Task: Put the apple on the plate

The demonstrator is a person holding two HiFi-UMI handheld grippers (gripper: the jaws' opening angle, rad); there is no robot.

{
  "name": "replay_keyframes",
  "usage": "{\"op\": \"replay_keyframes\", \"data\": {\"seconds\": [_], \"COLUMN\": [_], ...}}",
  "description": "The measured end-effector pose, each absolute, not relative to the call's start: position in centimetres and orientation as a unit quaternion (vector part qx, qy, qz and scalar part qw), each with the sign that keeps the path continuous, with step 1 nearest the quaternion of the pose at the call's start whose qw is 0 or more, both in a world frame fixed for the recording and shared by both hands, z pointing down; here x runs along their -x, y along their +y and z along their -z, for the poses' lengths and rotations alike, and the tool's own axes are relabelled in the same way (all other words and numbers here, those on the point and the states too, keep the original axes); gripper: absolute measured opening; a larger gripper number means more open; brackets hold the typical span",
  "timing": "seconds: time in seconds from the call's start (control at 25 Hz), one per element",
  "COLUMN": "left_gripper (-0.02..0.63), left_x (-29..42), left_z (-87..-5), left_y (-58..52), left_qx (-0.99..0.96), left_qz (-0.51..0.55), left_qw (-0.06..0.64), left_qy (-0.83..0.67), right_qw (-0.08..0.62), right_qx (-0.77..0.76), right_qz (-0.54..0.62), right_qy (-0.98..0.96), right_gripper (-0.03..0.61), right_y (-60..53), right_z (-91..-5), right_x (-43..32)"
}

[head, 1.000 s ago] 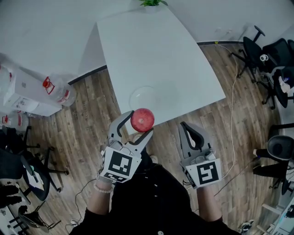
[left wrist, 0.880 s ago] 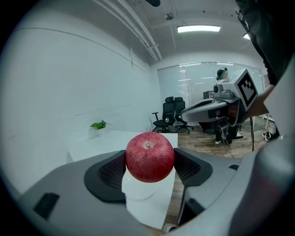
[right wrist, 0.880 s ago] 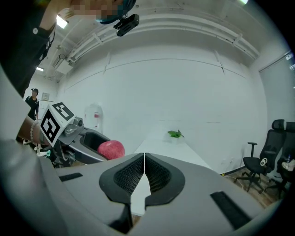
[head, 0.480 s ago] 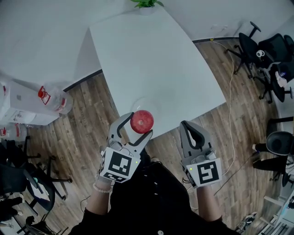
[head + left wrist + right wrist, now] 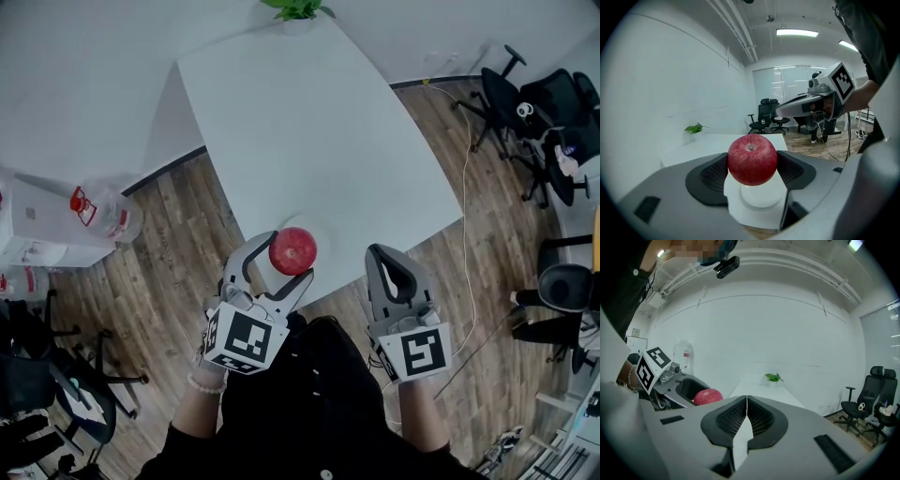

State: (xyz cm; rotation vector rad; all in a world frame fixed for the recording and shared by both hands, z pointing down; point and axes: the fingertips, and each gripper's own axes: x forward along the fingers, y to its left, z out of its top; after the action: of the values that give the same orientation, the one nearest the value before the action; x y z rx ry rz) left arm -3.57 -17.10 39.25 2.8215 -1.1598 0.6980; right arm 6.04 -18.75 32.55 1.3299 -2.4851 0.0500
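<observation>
A red apple (image 5: 292, 251) sits between the jaws of my left gripper (image 5: 284, 255), which is shut on it. In the left gripper view the apple (image 5: 752, 159) hangs just above a white plate (image 5: 761, 197) on the white table (image 5: 712, 143). From the head view the plate (image 5: 317, 228) lies by the table's near edge, mostly hidden under the apple. My right gripper (image 5: 387, 260) is level with the left one on its right, shut and holding nothing; its pads (image 5: 757, 416) meet. The apple (image 5: 708, 396) also shows in the right gripper view.
The white table (image 5: 309, 122) reaches away to a small green plant (image 5: 298, 9) at its far end. Black office chairs (image 5: 534, 103) stand on the wooden floor at the right. Water jugs (image 5: 98, 211) and boxes are at the left, and a cable (image 5: 469, 216) runs along the floor.
The left gripper has carried the apple forward, from short of the plate to over it. The right gripper has kept beside it, still shut.
</observation>
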Motion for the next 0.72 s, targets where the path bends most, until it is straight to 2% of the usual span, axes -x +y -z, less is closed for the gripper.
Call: {"op": "replay_keyframes", "data": {"seconds": [0.72], "left_gripper": [0.337], "left_x": [2.4], "left_z": [-42.4], "left_y": [-18.7], "left_qx": [-0.901], "left_qz": [-0.233], "left_qw": [0.017], "left_qy": [-0.367], "right_qw": [0.182], "right_qx": [-0.445], "right_qz": [-0.031], "right_qy": [-0.876], "right_gripper": [0.041], "right_y": [-20.7], "right_z": [-33.9], "right_x": [-6.1]}}
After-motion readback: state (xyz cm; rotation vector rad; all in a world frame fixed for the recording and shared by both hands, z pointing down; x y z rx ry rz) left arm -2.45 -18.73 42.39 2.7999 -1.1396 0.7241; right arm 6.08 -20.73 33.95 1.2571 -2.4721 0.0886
